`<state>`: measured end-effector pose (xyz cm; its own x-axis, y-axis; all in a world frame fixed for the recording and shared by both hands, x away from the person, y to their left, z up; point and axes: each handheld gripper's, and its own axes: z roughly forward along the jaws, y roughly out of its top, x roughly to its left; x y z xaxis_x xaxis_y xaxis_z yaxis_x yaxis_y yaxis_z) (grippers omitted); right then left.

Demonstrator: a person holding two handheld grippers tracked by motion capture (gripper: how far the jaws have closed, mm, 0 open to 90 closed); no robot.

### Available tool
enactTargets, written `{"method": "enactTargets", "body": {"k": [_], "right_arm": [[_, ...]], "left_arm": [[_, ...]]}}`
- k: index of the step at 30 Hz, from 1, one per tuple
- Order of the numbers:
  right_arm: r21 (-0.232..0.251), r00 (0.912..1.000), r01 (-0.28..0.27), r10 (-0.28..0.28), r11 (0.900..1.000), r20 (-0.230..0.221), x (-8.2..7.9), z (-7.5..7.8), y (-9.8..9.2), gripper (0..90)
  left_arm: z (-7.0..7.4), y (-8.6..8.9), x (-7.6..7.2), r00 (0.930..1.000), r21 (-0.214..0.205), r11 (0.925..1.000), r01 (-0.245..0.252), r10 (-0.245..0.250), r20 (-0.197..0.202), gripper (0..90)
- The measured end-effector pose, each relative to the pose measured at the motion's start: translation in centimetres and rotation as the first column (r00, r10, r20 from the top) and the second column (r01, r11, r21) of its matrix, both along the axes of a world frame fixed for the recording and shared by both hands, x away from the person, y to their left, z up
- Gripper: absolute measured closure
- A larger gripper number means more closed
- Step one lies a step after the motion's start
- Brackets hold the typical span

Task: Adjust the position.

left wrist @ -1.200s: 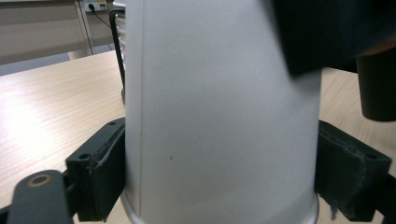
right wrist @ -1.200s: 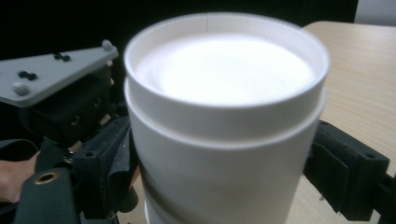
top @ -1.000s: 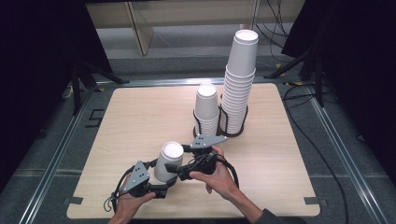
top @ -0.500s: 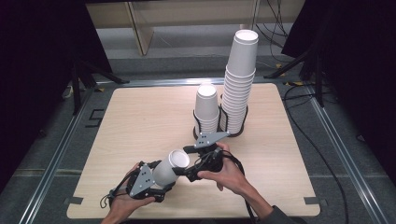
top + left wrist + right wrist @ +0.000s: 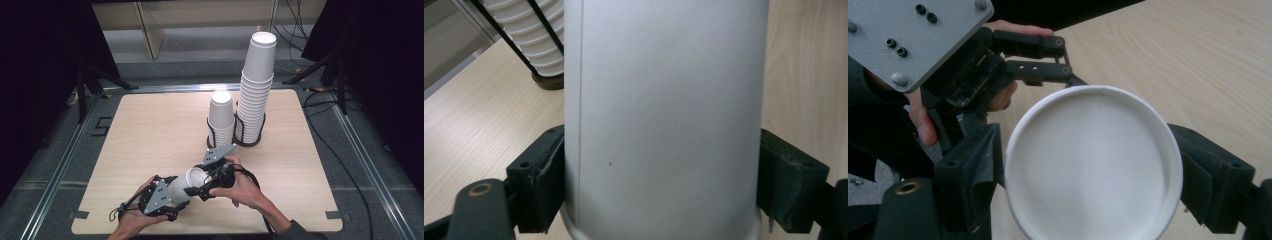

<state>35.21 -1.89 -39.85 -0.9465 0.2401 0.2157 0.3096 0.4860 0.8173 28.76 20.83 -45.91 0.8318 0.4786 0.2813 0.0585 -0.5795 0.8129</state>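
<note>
High view: near the table's [image 5: 150, 125] near edge, a white paper cup [image 5: 186, 184] lies tilted on its side between two hand-held grippers, its closed base pointing right and far. The left gripper [image 5: 165, 197], held in the person's left hand [image 5: 131, 216] at the near left, grasps the cup around its body. The right gripper [image 5: 202, 187], held in the right hand [image 5: 245, 189], meets the cup at its base end, with the grey plate [image 5: 218, 154] on top of it. In the left gripper view the cup's wall [image 5: 664, 115] stands between the two black jaws, whose pads press on it from both sides, so the jaws are clamped on the cup. In the right gripper view the cup's round base [image 5: 1093, 165] faces the camera between the jaws, which stand just beside its rim on either side; whether their pads press on it I cannot tell. Farther off on the table stand two black wire holders: a short stack [image 5: 221, 115] and, just to its right, a tall stack [image 5: 257, 85] of white cups.
</note>
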Motion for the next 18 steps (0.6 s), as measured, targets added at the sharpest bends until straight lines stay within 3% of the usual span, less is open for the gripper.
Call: {"method": "enactTargets", "body": {"k": [3, 6, 7, 9, 10, 12, 13, 15, 16, 18], "right_arm": [[0.003, 1.0, 0.008, -0.008, 1.0, -0.001, 0.2, 0.0, -0.2, 23.5], [0.017, 0.9992, 0.018, -0.017, 0.9997, -0.036, 0.1, 0.4, -0.4, 24.7], [0.031, 0.9995, 0.012, -0.011, 0.9995, -0.029, 0.2, 0.5, -0.5, 25.1], [0.049, 0.9988, 0.028, -0.026, 0.9984, -0.041, 0.0, 1.0, -0.6, 25.5], [0.064, 0.9997, 0.019, -0.018, 0.9978, -0.014, 0.1, 1.1, -0.6, 25.6], [0.081, 0.9998, 0.018, -0.017, 0.9966, -0.012, 0.0, 1.6, -0.8, 25.7], [0.09, 0.9995, 0.022, -0.02, 0.9957, -0.024, -0.1, 1.9, -0.9, 25.8], [0.123, 0.9994, 0.026, -0.023, 0.9921, -0.025, -0.1, 2.2, -1.0, 25.9], [0.141, 0.9992, 0.027, -0.023, 0.9896, -0.031, -0.2, 2.4, -1.1, 25.9], [0.159, 0.9992, 0.028, -0.023, 0.9868, -0.032, -0.2, 2.6, -1.1, 25.9]], "left_arm": [[-0.1, 0.1, 0.1, 1.0, -0.024, 0.9997, 0.003, -0.003, 0.006, 16.6], [-0.3, 0.2, 0.3, 1.0, -0.098, 0.9951, 0.009, -0.009, 0.003, 11.4], [-0.4, 0.2, 0.3, 0.9999, -0.121, 0.9925, 0.01, -0.01, -0.002, 9.5], [-0.5, 0.3, 0.4, 1.0, -0.183, 0.9831, 0.001, -0.001, 0.001, 7.9], [-0.5, 0.4, 0.4, 1.0, -0.207, 0.9783, -0.003, 0.003, 0.004, 6.1], [-0.3, 0.7, 0.5, 0.9999, -0.24, 0.9706, -0.008, 0.011, 0.01, 2.3], [-0.3, 0.8, 0.6, 0.9998, -0.275, 0.9615, -0.009, 0.013, 0.013, 1.0], [-0.1, 1.1, 0.7, 0.9997, -0.293, 0.9559, -0.015, 0.019, 0.012, 0.0], [0.1, 1.3, 0.7, 0.9996, -0.295, 0.9556, -0.009, 0.016, 0.023, 0.0], [0.2, 1.3, 0.5, 0.9983, -0.323, 0.9465, 0.002, 0.017, 0.056, 0.0]]}}
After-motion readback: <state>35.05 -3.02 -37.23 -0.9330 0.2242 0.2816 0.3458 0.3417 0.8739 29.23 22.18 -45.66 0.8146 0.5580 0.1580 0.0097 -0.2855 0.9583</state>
